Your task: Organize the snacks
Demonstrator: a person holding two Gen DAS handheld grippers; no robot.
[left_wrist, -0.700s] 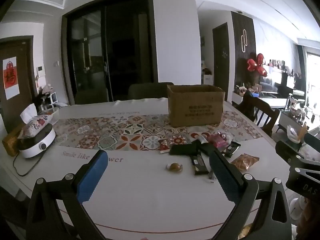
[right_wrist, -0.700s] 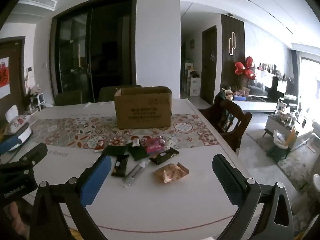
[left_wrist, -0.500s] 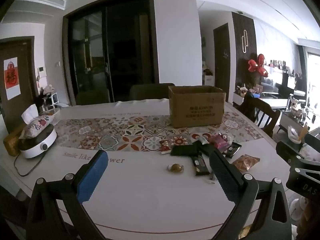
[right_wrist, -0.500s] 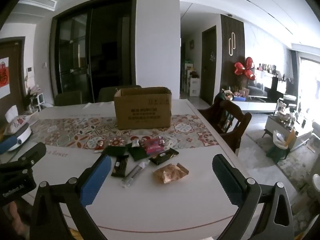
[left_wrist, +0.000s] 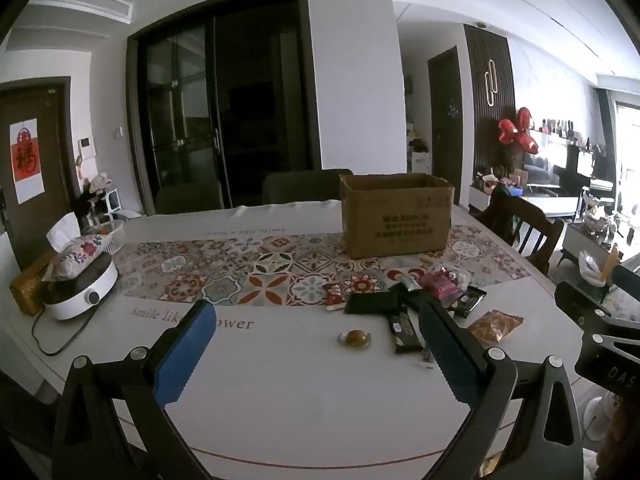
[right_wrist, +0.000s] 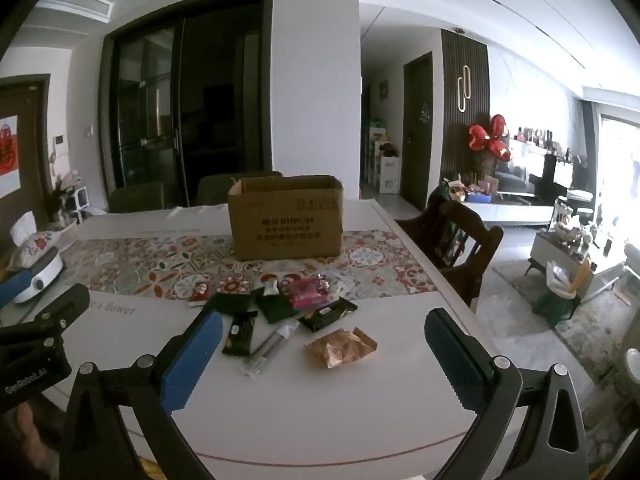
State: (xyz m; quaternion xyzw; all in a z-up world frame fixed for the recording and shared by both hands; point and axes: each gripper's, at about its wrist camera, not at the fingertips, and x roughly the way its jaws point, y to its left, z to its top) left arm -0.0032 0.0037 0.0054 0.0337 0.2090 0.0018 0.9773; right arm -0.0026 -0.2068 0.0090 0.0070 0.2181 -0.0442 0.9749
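Jaws of both grippers wide apart, empty, above one table [right_wrist: 320, 420] with one cardboard box [right_wrist: 286, 220].

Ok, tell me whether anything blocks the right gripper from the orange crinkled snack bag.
Nothing visible does. The right gripper is open above bare tablecloth, and the orange snack bag lies just ahead between its fingers' line, apart from the other packets.

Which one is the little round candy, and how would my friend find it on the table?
Start at the big cardboard box on the patterned table runner, then look down to the pile of snack packets in front of it. The round candy lies alone on the plain white cloth, left of the pile, small, brown and clear-wrapped, while its neighbours are flat packets.
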